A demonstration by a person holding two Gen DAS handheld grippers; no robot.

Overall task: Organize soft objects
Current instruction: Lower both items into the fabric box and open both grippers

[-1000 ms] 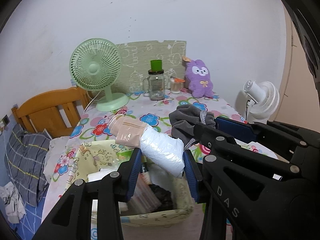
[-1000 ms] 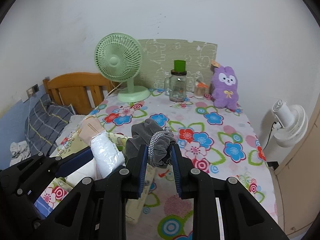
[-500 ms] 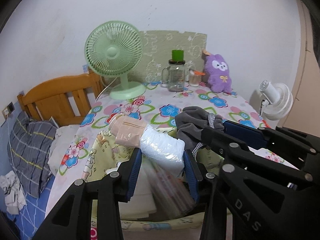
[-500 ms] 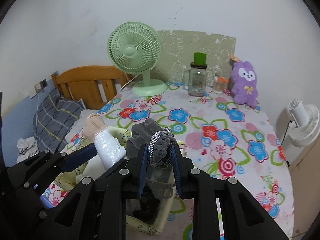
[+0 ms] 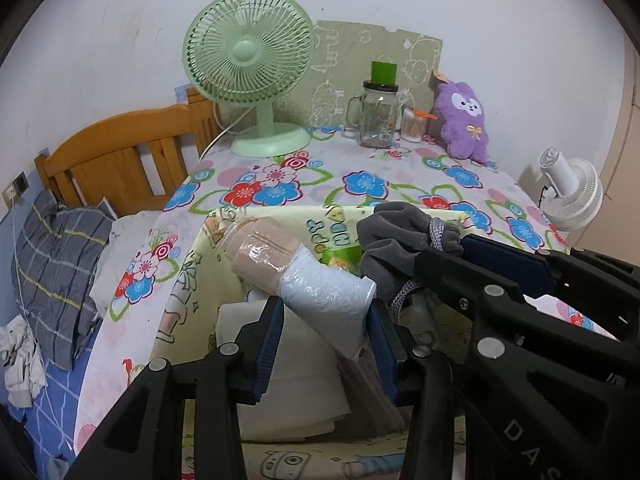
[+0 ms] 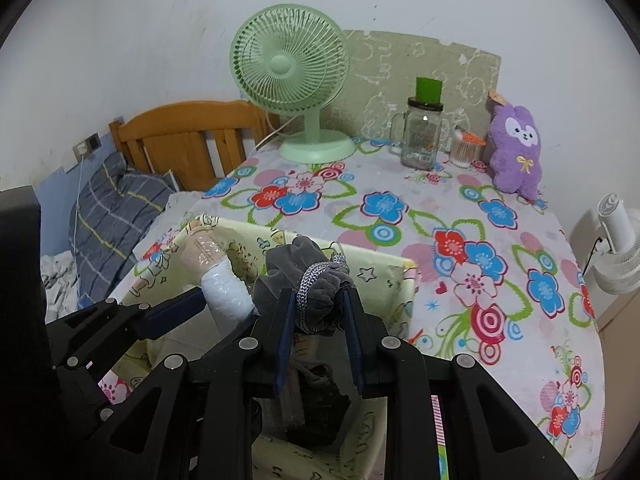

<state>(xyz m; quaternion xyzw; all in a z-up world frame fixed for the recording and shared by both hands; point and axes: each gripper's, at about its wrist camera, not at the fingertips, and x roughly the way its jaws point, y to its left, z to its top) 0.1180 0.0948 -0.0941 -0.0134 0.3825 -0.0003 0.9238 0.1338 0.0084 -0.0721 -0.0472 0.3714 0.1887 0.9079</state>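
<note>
Inventory, left to right, clock directions read in each wrist view.

1. Bed [image 5: 60, 248], at 9 o'clock: striped pillow, wooden headboard. Not part of the task.
2. Bin [image 5: 188, 280], at 6 o'clock near the tabletop's front edge: pale yellow fabric with cartoon print. Flat white packs and a dark item already lie inside.
3. Roll [image 5: 304, 276], plastic-wrapped, beige at the far end and white at the near end: held above the bin's open mouth. The left tool [image 5: 326, 340] clamps its white end, pads pressing both sides, jaws only narrowly apart.
4. Grey bundle [image 6: 312, 284], cloth tied with a braided cord: over the same bin, just beside the roll. The right tool [image 6: 318, 320] is closed hard on it.
5. Green fan [image 6: 290, 76], at 12 o'clock on the tabletop [image 6: 500, 280].
6. Jar [image 6: 422, 132], at 1 o'clock, green lid.
7. Purple plush [image 6: 516, 148], at 2 o'clock against the wall: soft, untouched.

Progress, as a judgement: some items appear stowed; both held pieces hang at the bin but are not released. Left to do: lower, let go, then likely the plush.
</note>
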